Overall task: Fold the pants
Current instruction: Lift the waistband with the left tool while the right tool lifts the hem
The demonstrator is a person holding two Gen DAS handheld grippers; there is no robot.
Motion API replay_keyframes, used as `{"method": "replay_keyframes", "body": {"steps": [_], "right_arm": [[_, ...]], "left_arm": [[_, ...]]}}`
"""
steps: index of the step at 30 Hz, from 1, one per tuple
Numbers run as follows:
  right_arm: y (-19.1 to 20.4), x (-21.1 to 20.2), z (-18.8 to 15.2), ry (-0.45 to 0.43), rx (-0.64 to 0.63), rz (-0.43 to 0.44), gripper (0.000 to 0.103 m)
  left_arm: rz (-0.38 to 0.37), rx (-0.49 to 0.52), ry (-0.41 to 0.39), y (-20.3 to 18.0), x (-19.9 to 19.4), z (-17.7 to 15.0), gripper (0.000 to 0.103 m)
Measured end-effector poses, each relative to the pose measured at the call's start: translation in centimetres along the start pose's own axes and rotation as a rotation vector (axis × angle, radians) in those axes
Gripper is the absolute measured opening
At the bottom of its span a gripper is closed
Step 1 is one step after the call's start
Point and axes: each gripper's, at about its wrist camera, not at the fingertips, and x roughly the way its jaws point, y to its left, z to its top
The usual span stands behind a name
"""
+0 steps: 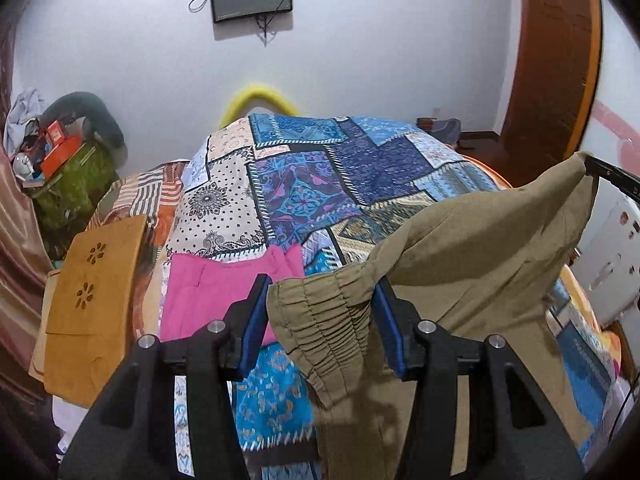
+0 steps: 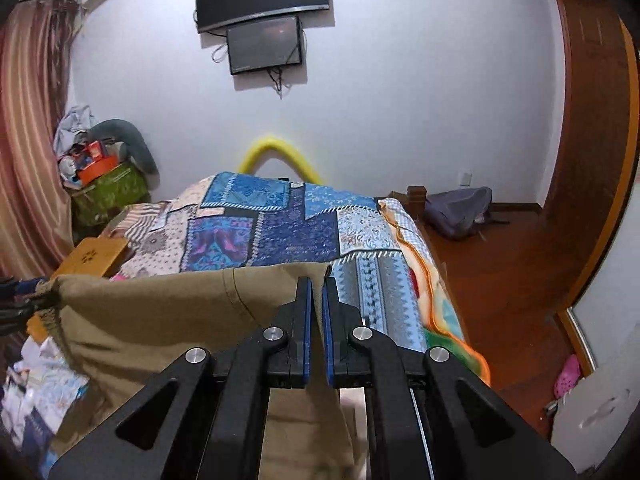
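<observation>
Khaki pants (image 1: 460, 248) hang stretched between my two grippers above the bed. My left gripper (image 1: 322, 292) has its jaws wide apart, with the gathered elastic waistband (image 1: 332, 320) bunched between the blue pads (image 1: 256, 320); whether they pinch it I cannot tell. My right gripper (image 2: 316, 284) is shut on the other corner of the pants (image 2: 168, 312), and its tip shows at the far right of the left wrist view (image 1: 592, 164). The cloth hangs down below both grippers.
The bed carries a blue patchwork cover (image 1: 320, 176) (image 2: 272, 224). A pink garment (image 1: 212, 292) lies flat on it near my left gripper. A small wooden table (image 1: 92, 292) stands at the bed's left. Wooden floor (image 2: 500, 280) and a backpack (image 2: 460, 210) are on the right.
</observation>
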Motion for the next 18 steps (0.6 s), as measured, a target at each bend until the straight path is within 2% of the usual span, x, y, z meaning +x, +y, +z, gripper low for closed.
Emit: {"method": "replay_keyframes", "body": {"steps": [9,18], "right_arm": [[0.5,-5.8,-6.1,0.025,0.003,0.037,0.004],[0.8,-8.4,-13.9,0.131,0.057,0.071,0.004]], "left_arm": [[-0.022,0.079,0.006,-1.7,-3.9,-6.3,0.051],[-0.038,0.128,0.077,-3.2,-5.2,-13.3,0.051]]}}
